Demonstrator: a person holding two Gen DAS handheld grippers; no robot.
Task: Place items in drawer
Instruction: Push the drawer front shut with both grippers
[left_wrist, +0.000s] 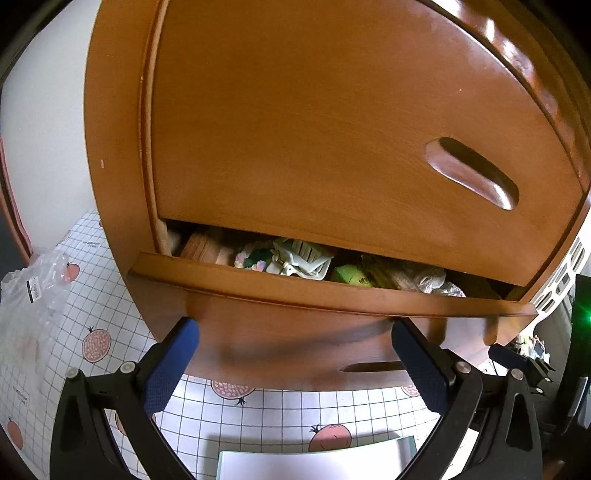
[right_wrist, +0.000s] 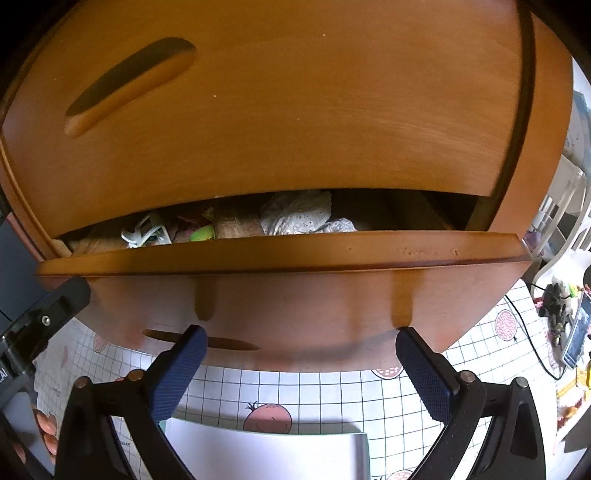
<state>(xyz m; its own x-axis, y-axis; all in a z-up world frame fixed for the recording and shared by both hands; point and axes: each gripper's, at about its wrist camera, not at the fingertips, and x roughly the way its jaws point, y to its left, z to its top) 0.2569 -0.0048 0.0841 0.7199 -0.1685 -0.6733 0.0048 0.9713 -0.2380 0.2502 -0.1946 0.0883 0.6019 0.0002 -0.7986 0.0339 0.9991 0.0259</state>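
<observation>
Right up close, the left gripper (left_wrist: 293, 328) w/ black arms & blue textured pads (left_wrist: 173, 365) is spread wide, nothing between the fingers, tips against or just short of the front of the brown wooden drawer (left_wrist: 295, 332) – can't tell if touching. Same for the right gripper (right_wrist: 301, 338): jaws apart, empty, blue pads (right_wrist: 424, 373) at the drawer front (right_wrist: 295, 306), one tip by the slot handle (right_wrist: 201, 341) low on that panel. The drawer is pulled out only partway from the small brown wooden cabinet (left_wrist: 332, 129), approx. a narrow gap under the upper drawer front w/ its carved oval handle (left_wrist: 472, 171). Inside the gap: a white plastic claw hair clip (left_wrist: 303, 260), a green-and-pastel flower piece (left_wrist: 253, 258) just left of it, a light green item (left_wrist: 351, 275) to its right, then a crumpled white lace cloth (right_wrist: 299, 218) toward the right side, plus a tan woven-looking thing (left_wrist: 201, 245) at far left. The cabinet stands on a white grid-pattern table cover w/ pink fruit prints (left_wrist: 110, 314). A flat white sheet or pad (right_wrist: 266, 454) lies on the cover below the grippers. A clear plastic bag w/ barcode label (left_wrist: 33, 291) sits left of the cabinet. On the right, a cable & small clutter (right_wrist: 557, 306), too small to tell apart. Fingertips of a hand (right_wrist: 46, 432) show at the right view's lower left.
</observation>
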